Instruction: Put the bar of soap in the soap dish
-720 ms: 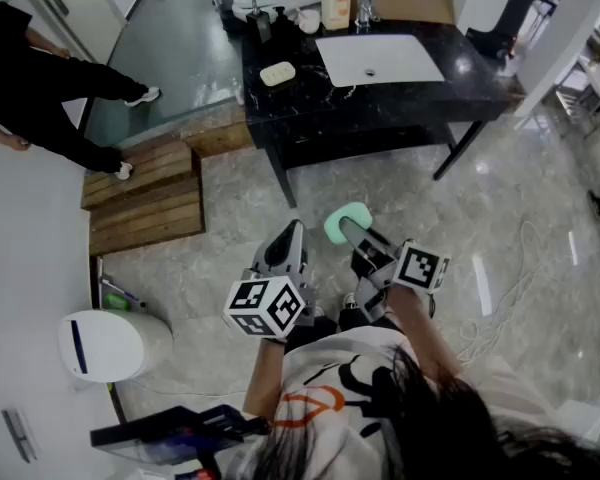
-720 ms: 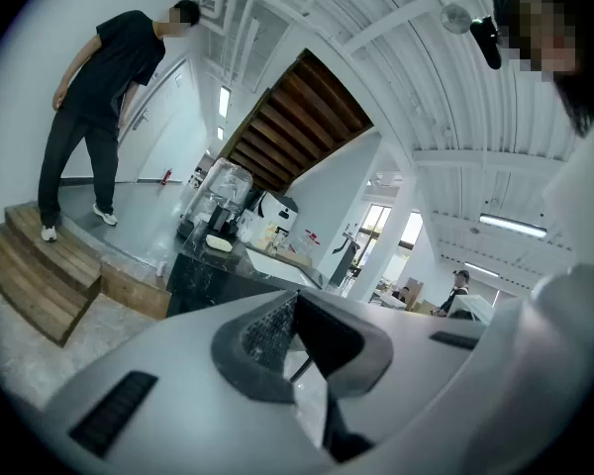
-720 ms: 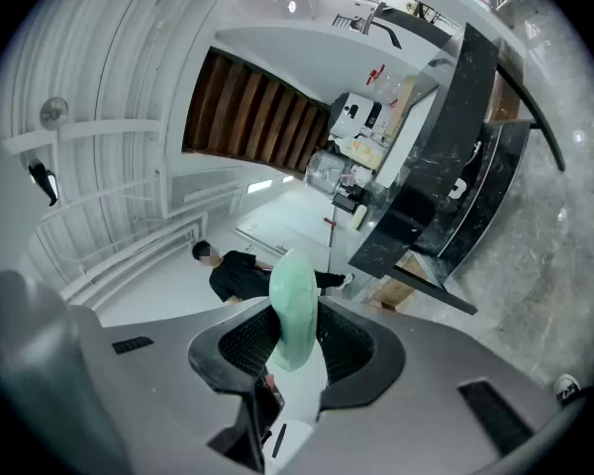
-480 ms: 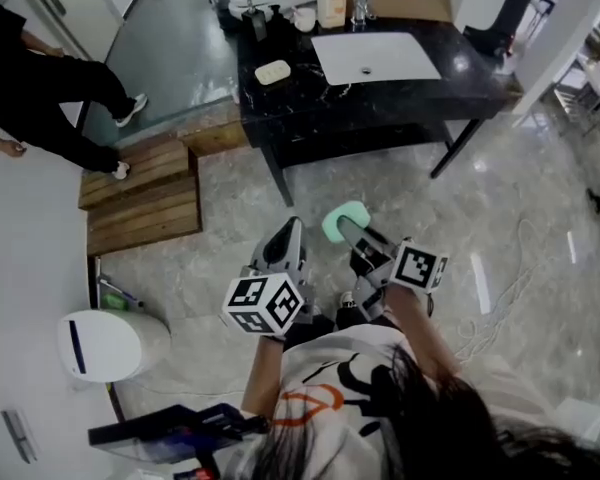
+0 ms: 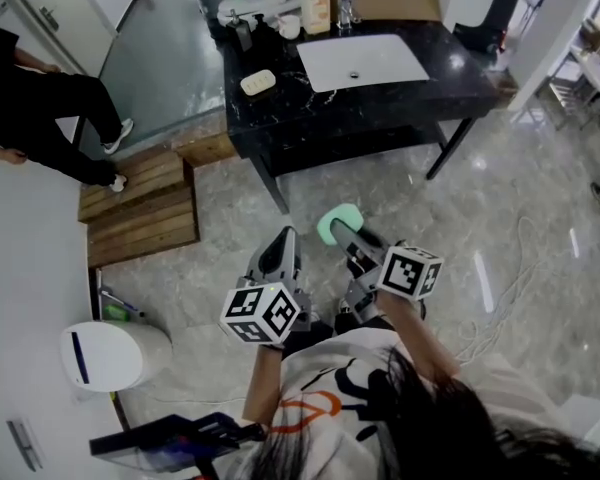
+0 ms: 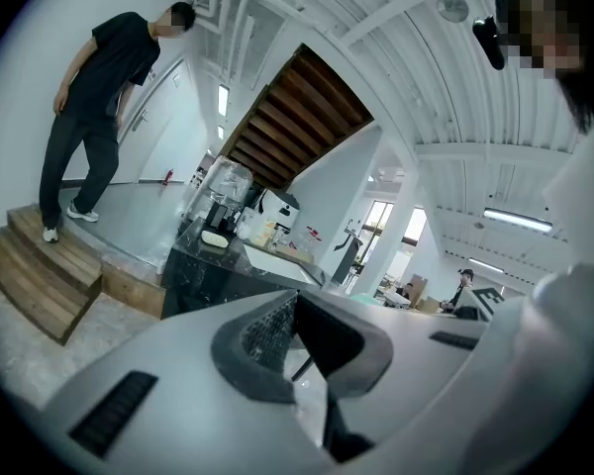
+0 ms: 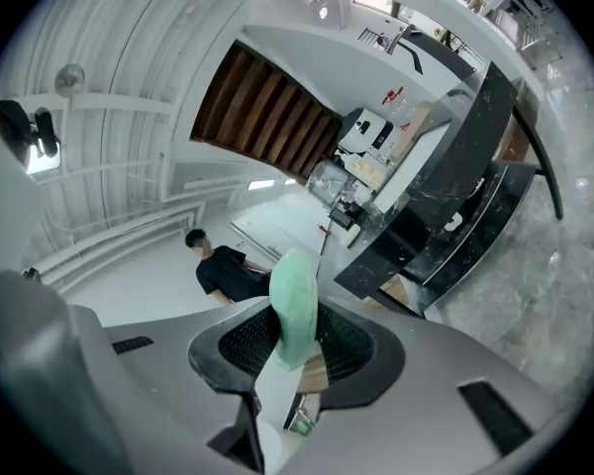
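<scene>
A pale green bar of soap (image 5: 335, 223) sticks out of my right gripper (image 5: 346, 232), whose jaws are shut on it; in the right gripper view the soap (image 7: 295, 305) stands edge-on between the pads. My left gripper (image 5: 278, 252) hangs beside it, shut with nothing in it, and its jaws (image 6: 295, 330) show no object between them. Both grippers are over the marble floor, well short of the black counter (image 5: 380, 103). A cream oval soap dish (image 5: 258, 81) lies on the counter's left part and also shows far off in the left gripper view (image 6: 215, 237).
A white sink basin (image 5: 362, 61) is set into the counter, with bottles (image 5: 315, 6) and a cardboard box (image 5: 385, 6) behind it. A person in black (image 5: 40, 98) stands by wooden steps (image 5: 140, 208) at the left. A white bin (image 5: 110, 353) and a floor cable (image 5: 510, 298) lie nearby.
The head view has swung, so the counter and soap dish sit further left in the frame. Both grippers keep their pose, and the soap stays gripped.
</scene>
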`<action>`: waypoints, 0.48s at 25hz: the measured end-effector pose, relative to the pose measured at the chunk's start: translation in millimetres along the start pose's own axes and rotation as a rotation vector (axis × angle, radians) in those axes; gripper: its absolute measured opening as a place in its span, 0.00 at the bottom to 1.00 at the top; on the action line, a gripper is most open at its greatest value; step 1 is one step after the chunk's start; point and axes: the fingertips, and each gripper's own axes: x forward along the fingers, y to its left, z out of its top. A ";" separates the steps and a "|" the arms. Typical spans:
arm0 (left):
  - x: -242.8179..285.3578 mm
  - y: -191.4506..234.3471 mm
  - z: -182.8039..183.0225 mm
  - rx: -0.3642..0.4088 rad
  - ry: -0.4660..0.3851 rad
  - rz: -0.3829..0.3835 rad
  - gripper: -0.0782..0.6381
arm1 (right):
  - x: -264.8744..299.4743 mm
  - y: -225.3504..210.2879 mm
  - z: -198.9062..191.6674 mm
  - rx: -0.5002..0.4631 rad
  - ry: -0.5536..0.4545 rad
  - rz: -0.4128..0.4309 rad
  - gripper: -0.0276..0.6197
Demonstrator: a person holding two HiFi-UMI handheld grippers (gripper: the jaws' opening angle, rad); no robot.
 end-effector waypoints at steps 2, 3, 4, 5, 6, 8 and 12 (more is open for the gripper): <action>2.4 -2.7 -1.7 0.004 0.002 0.005 0.11 | -1.0 -2.8 2.1 -0.022 0.005 -0.005 0.22; 4.0 -3.9 -2.3 0.006 0.003 0.008 0.11 | -1.2 -4.1 3.4 -0.034 0.007 -0.006 0.22; 6.1 -5.0 -2.8 0.008 0.003 0.010 0.11 | -1.2 -5.5 5.1 -0.043 0.008 -0.006 0.22; 8.8 -6.3 -3.4 0.009 0.002 0.011 0.11 | -1.5 -7.6 6.6 -0.046 0.010 -0.005 0.22; 11.6 -7.9 -4.5 0.009 0.002 0.012 0.11 | -2.4 -10.6 7.7 -0.045 0.012 -0.004 0.22; 16.6 -10.8 -7.3 0.008 0.003 0.016 0.11 | -5.1 -17.1 9.2 -0.039 0.019 -0.003 0.22; 28.7 -18.3 -8.0 0.009 -0.004 0.028 0.11 | -7.3 -22.2 21.0 -0.043 0.030 0.011 0.22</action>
